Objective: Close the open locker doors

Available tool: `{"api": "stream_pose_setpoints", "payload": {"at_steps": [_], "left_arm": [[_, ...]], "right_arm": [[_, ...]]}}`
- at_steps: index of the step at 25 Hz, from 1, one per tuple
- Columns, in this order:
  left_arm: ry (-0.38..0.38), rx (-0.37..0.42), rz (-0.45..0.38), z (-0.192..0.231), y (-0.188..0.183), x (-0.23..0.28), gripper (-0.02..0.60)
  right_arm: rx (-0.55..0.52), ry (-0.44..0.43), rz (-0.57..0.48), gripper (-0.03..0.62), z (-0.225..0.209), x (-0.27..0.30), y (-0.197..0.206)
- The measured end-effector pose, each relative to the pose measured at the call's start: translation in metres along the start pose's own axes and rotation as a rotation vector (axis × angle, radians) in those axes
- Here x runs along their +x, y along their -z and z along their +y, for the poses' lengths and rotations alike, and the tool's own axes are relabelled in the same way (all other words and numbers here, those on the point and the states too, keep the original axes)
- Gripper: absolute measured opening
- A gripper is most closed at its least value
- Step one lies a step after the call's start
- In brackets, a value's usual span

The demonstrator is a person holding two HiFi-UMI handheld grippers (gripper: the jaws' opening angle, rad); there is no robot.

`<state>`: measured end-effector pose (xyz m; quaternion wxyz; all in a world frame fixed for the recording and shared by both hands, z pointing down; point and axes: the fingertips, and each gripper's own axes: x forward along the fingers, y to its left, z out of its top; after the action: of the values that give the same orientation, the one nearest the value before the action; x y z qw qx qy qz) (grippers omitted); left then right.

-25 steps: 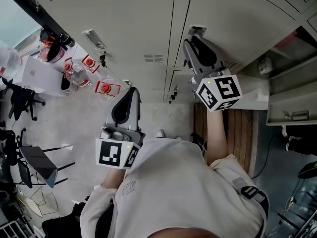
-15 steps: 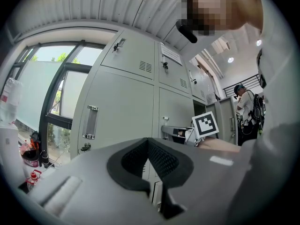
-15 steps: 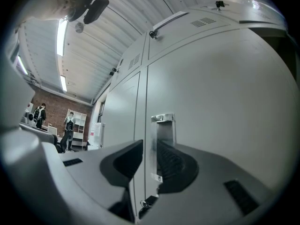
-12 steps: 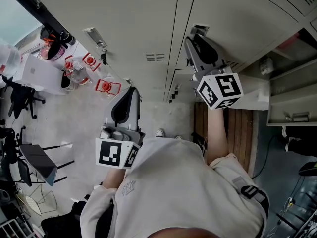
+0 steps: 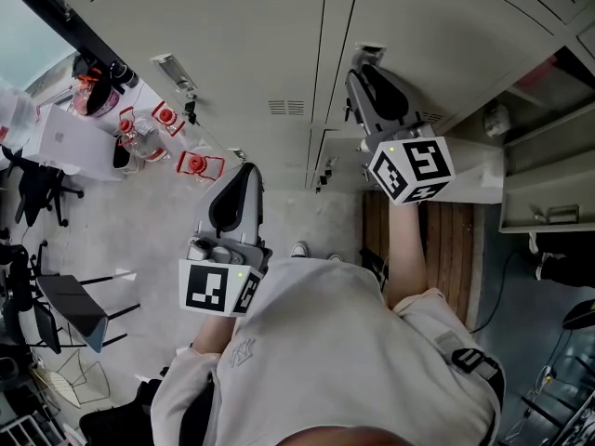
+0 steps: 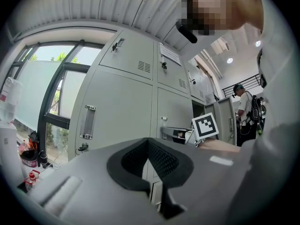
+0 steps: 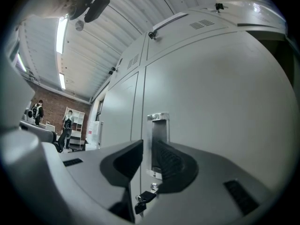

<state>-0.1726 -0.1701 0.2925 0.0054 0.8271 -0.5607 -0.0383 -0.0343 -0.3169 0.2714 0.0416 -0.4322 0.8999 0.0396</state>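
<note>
Grey lockers (image 5: 242, 35) fill the top of the head view, and their doors in front of me stand flush. My right gripper (image 5: 364, 68) points at a closed door, its tips right by the recessed metal handle (image 5: 370, 54). In the right gripper view the handle (image 7: 158, 125) and a key with a tag (image 7: 144, 197) show through a narrow gap between the jaws of the right gripper (image 7: 147, 144). My left gripper (image 5: 246, 170) hangs lower, away from the doors, tips together and empty. At the right an open locker (image 5: 544, 156) shows shelves; its open door (image 6: 234, 121) appears in the left gripper view.
Bottles with red caps (image 5: 153, 124) stand along the window ledge at the left. Office chairs (image 5: 37, 193) stand on the floor further left. A wooden platform (image 5: 451, 240) lies under the open locker. A person (image 6: 243, 104) stands in the distance.
Almost nothing: the right gripper stays at the door handle, and the head view has shifted only slightly. The left gripper has not moved.
</note>
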Motion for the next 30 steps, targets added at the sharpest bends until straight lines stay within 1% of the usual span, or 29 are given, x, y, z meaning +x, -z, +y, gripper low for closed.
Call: {"api": "stream_pose_setpoints", "payload": {"at_steps": [10, 14, 16, 19, 23, 26, 30], "left_arm": [[0.012, -0.001, -0.005, -0.002, -0.001, -0.002, 0.002], [0.037, -0.008, -0.008, -0.004, -0.002, -0.002, 0.002], [0.058, -0.013, -0.012, -0.007, -0.002, -0.001, 0.002], [0.100, -0.018, -0.011, -0.012, -0.001, 0.002, 0.002], [0.164, -0.023, -0.014, -0.022, 0.001, 0.005, 0.002], [0.207, -0.026, -0.011, -0.029, 0.004, 0.006, 0.002], [0.267, -0.038, 0.003, -0.043, 0.011, 0.010, 0.002]], "right_arm": [[0.003, 0.011, 0.008, 0.084, 0.000, -0.007, 0.000], [0.000, 0.026, -0.007, 0.084, 0.004, -0.017, -0.009], [0.005, 0.035, -0.023, 0.083, 0.009, -0.026, -0.016], [0.006, 0.046, -0.044, 0.037, 0.020, -0.045, -0.027], [0.000, 0.066, -0.054, 0.018, 0.034, -0.073, -0.037], [0.003, 0.107, -0.060, 0.015, 0.039, -0.096, -0.041], [0.024, 0.186, -0.071, 0.015, 0.042, -0.136, -0.038]]}}
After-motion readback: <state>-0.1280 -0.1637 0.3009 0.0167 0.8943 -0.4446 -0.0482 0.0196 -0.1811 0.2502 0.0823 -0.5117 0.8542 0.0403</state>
